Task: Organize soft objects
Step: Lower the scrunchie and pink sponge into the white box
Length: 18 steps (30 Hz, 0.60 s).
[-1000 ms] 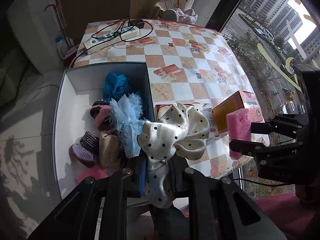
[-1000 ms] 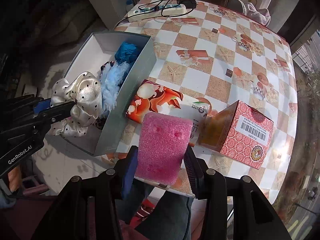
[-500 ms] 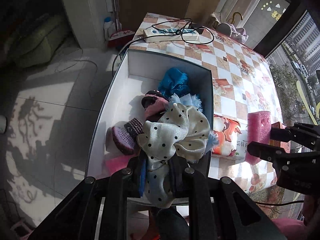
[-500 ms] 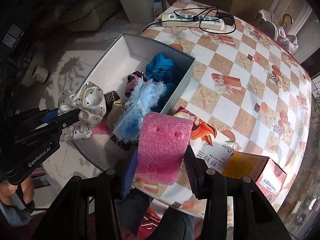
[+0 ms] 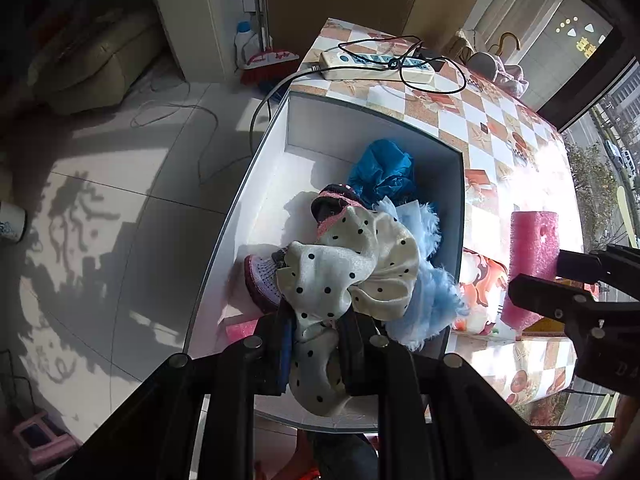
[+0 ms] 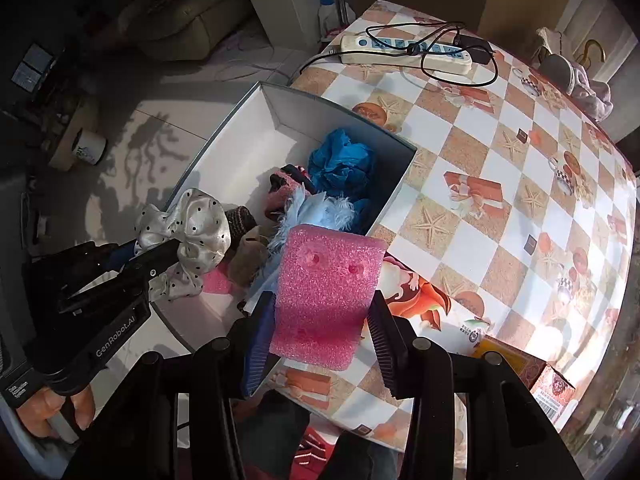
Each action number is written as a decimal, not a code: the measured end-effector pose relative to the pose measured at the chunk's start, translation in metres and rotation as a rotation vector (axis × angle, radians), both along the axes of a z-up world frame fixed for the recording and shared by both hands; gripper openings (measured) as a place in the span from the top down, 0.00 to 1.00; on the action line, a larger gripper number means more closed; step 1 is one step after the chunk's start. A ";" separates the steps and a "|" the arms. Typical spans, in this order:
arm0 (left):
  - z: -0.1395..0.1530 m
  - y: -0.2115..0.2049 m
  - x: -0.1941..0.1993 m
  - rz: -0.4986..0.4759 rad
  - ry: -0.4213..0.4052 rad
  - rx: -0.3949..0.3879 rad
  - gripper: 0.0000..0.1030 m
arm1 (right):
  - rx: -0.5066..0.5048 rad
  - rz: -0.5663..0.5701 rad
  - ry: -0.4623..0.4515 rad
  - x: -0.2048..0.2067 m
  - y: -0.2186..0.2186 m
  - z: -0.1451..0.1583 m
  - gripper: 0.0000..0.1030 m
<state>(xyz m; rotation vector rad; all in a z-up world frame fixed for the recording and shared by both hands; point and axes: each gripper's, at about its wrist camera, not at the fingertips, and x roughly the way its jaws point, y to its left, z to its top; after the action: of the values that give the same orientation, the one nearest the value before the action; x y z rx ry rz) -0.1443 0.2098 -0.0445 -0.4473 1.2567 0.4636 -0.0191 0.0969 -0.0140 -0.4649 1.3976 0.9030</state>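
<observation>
Left wrist view: left hand-held gripper (image 5: 316,344) clamped on a cream satin scrunchie with black polka dots (image 5: 352,268), now carried over the open grey cardboard box with white interior (image 5: 256,184); a second ago hung beside the box, above the checkered orange-and-white worktop (image 5: 500,120). Below the scrunchie, a fluffy light-blue fabric piece (image 5: 428,292), a crumpled bright-blue cloth (image 5: 384,172) and a purple-and-white knitted item (image 5: 262,276) already in the box. Off to the right, the right hand-held gripper (image 5: 536,268) with a pink foam sponge block (image 5: 532,248).

Right wrist view: right hand-held gripper (image 6: 320,324) closed on the pink foam sponge block (image 6: 326,292), brought leftward so the block overlaps the box's near edge instead of the colourful flat packet with orange cartoon print (image 6: 416,292). Left hand-held gripper (image 6: 160,260) visible holding the scrunchie (image 6: 192,232) above the box's left wall (image 6: 208,148).

Judged: both soft things nearly in place for dropping; release next, scrunchie likely first.
</observation>
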 end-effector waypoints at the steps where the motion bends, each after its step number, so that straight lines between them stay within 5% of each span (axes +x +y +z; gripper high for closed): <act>1: 0.000 0.001 0.002 0.000 0.001 0.000 0.80 | 0.001 -0.003 0.002 0.002 0.001 0.000 0.54; 18: -0.012 0.009 0.027 -0.011 0.038 -0.004 0.80 | 0.010 -0.022 0.003 0.025 0.029 -0.001 0.54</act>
<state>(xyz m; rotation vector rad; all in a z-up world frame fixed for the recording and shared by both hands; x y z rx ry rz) -0.1171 0.2189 -0.0563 -0.4370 1.2963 0.4619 0.0060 0.1258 -0.0152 -0.4402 1.3983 0.8931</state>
